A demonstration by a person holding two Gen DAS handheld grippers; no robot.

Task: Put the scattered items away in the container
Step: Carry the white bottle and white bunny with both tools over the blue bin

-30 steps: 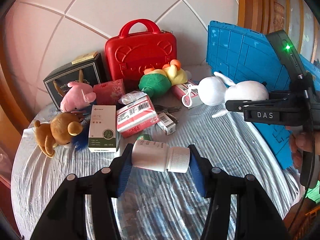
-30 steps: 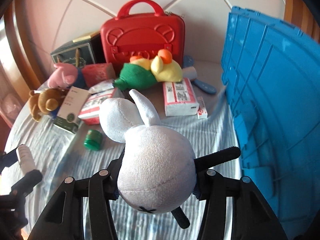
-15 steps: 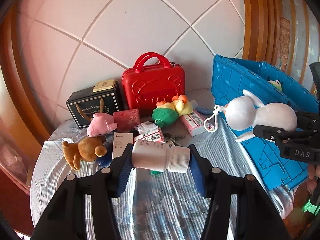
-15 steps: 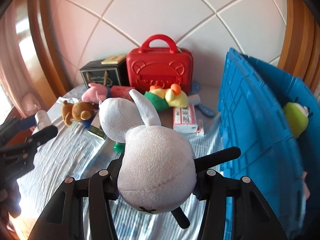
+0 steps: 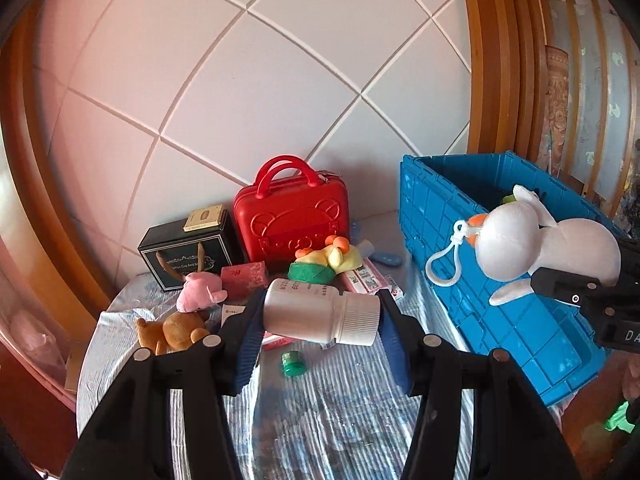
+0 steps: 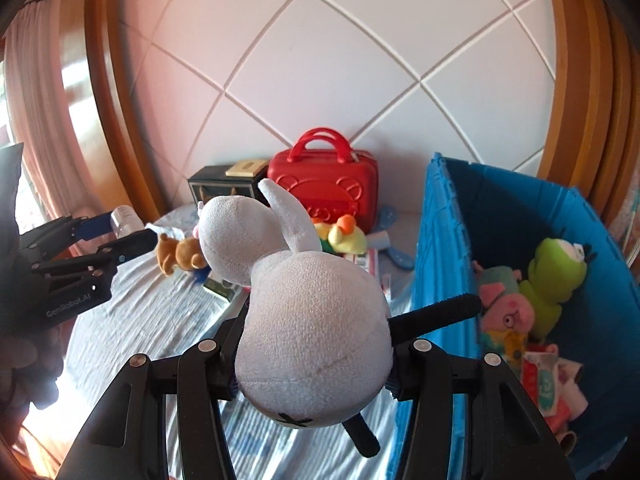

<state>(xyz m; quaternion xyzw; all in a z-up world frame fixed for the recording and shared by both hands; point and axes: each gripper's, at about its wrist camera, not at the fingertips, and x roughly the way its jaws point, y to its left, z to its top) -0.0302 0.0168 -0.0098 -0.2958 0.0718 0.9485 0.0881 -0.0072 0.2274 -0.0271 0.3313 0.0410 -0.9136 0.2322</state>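
Observation:
My left gripper (image 5: 320,316) is shut on a white pill bottle (image 5: 320,314), held sideways with its ribbed cap to the right, high above the table. My right gripper (image 6: 314,360) is shut on a white plush rabbit (image 6: 312,320) with black limbs; in the left wrist view the rabbit (image 5: 540,246) hangs at the near rim of the blue crate (image 5: 500,308). The crate (image 6: 444,248) stands at the right and holds a green plush (image 6: 556,276), a pink pig plush (image 6: 506,312) and small packets. The left gripper (image 6: 120,236) shows at the far left of the right wrist view.
On the blue-striped tablecloth (image 5: 340,408) lie a brown bear (image 5: 176,328), a pink plush (image 5: 198,286), a green-and-yellow plush (image 5: 324,260), pink-and-white boxes (image 5: 370,278) and a small green jar (image 5: 293,362). A red case (image 5: 292,220) and a black box (image 5: 188,248) stand by the tiled wall.
Both grippers have risen well above the table with their loads still held. The scattered items look smaller and lower, and the crate's inside has come into view.

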